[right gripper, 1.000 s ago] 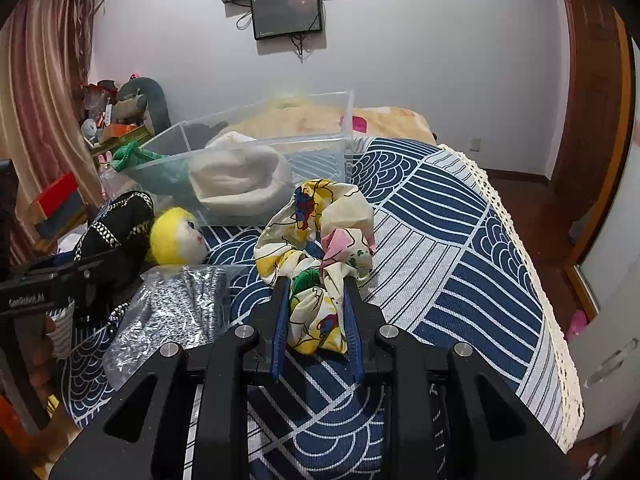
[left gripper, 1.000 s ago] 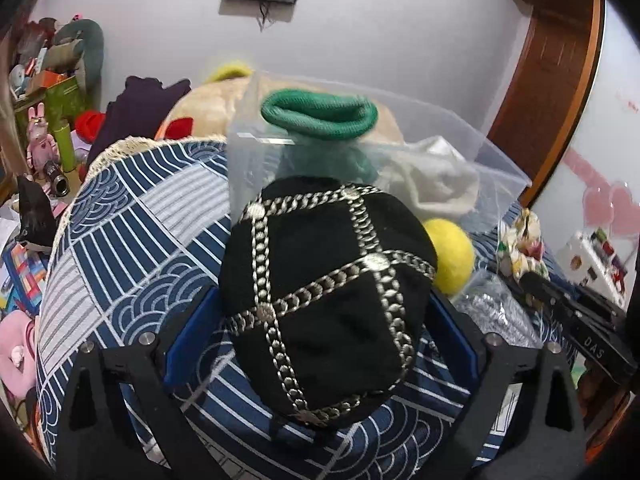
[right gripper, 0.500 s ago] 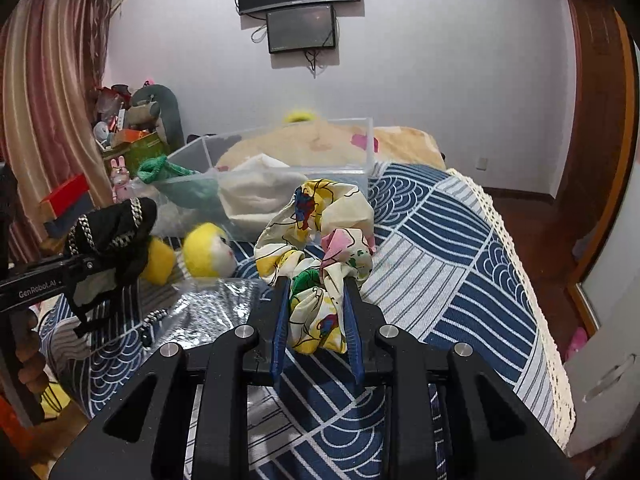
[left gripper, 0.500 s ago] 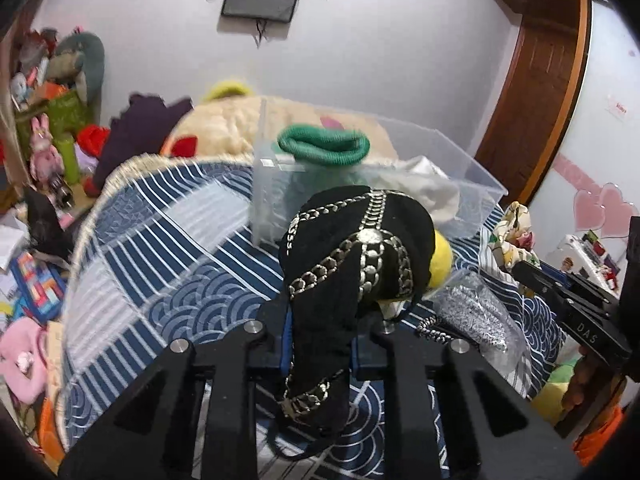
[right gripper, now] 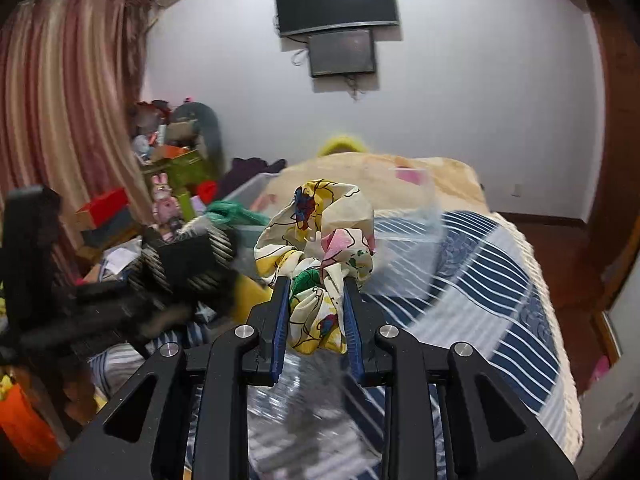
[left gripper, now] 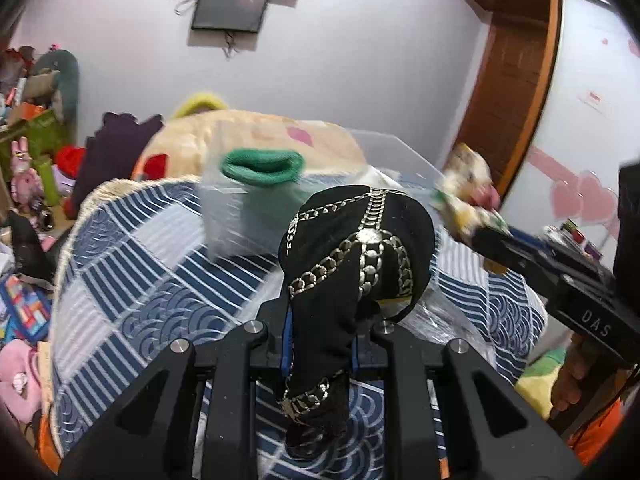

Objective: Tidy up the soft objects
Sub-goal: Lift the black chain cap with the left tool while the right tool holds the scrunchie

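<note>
My left gripper (left gripper: 320,320) is shut on a black cap with silver chains (left gripper: 356,248), held above the blue patterned bedspread (left gripper: 132,264). My right gripper (right gripper: 314,300) is shut on a floral scrunchie (right gripper: 316,240), also lifted; it shows blurred in the left wrist view (left gripper: 466,196). A clear plastic bin (left gripper: 248,216) stands ahead with a green knit item (left gripper: 260,166) over its rim and a white cloth (left gripper: 380,176) inside. The left gripper and cap show blurred in the right wrist view (right gripper: 180,260).
A shiny plastic bag (left gripper: 436,320) lies on the bed under the cap. A beige pillow (left gripper: 256,140) lies behind the bin. Toys and boxes (right gripper: 168,184) crowd the left side. The bed edge (right gripper: 560,320) drops off at the right.
Both grippers have risen with their loads and moved toward the bin. The left closed on the cap a second ago and lifted it off the bedspread.
</note>
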